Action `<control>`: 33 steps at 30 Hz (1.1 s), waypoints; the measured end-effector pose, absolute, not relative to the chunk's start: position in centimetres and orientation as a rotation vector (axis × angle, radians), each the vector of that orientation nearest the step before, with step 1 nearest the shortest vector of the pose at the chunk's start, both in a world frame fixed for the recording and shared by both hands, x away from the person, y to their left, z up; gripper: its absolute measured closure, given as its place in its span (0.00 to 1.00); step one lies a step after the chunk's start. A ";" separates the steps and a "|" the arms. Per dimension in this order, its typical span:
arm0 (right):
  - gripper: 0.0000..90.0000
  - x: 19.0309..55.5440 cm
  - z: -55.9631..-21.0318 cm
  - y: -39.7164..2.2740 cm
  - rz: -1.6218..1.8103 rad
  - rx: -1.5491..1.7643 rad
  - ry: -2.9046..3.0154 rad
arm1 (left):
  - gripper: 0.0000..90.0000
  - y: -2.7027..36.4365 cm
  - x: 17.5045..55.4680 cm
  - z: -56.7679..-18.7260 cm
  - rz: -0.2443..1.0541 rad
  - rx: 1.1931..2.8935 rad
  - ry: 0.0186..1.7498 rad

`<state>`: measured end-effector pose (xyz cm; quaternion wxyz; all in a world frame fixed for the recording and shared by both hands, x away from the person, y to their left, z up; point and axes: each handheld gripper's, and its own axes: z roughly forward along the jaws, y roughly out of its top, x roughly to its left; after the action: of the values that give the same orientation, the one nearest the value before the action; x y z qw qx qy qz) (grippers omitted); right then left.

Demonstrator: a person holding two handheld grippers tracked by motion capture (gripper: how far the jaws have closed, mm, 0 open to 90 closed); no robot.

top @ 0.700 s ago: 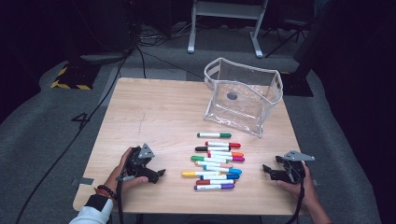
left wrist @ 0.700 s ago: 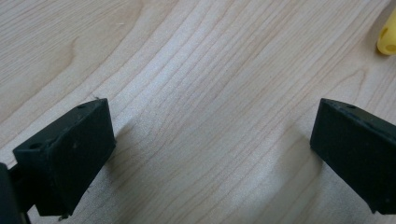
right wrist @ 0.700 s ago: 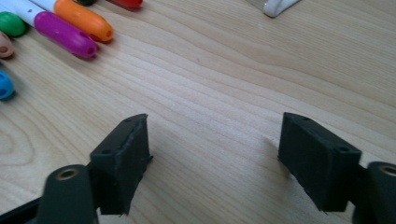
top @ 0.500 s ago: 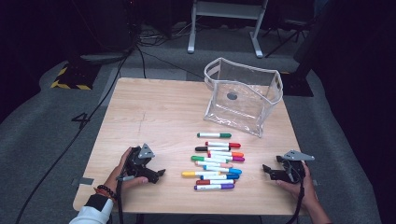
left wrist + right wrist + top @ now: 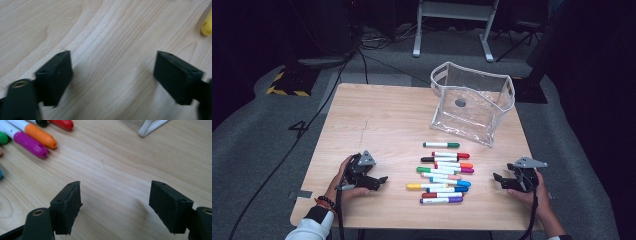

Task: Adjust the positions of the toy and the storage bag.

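A pale wooden table (image 5: 377,125) stood on grey carpet in a dark room, with cables and a stand's feet behind it. On it both grippers rested low, jaws spread wide and nothing but bare wood grain between them. The left gripper (image 5: 381,181) pointed toward the markers (image 5: 443,171), which lay just ahead of its fingertips; one yellow cap (image 5: 206,23) showed up and to the right of its right finger (image 5: 175,77). The right gripper (image 5: 498,179) faced the row from the other side, the purple cap (image 5: 31,145) and orange cap (image 5: 41,135) lying beyond its left finger (image 5: 67,206). The markers lay side by side, probably for easy single picks. Farther off, past the markers, the clear pouch (image 5: 472,102) stood upright and open-topped, apparently ready to receive them. No brand or label could be read on the barrels.
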<state>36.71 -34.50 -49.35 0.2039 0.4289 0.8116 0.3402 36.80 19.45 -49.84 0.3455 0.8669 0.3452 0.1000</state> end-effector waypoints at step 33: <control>0.53 43.7 -43.7 -30.9 1.047 1.030 2.134 | 0.35 4.9 48.3 -44.2 0.366 2.178 0.622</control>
<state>43.69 -30.93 -43.68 0.2723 0.3825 0.7927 0.3889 48.32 4.91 -44.22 0.4109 0.8654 0.2473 0.1454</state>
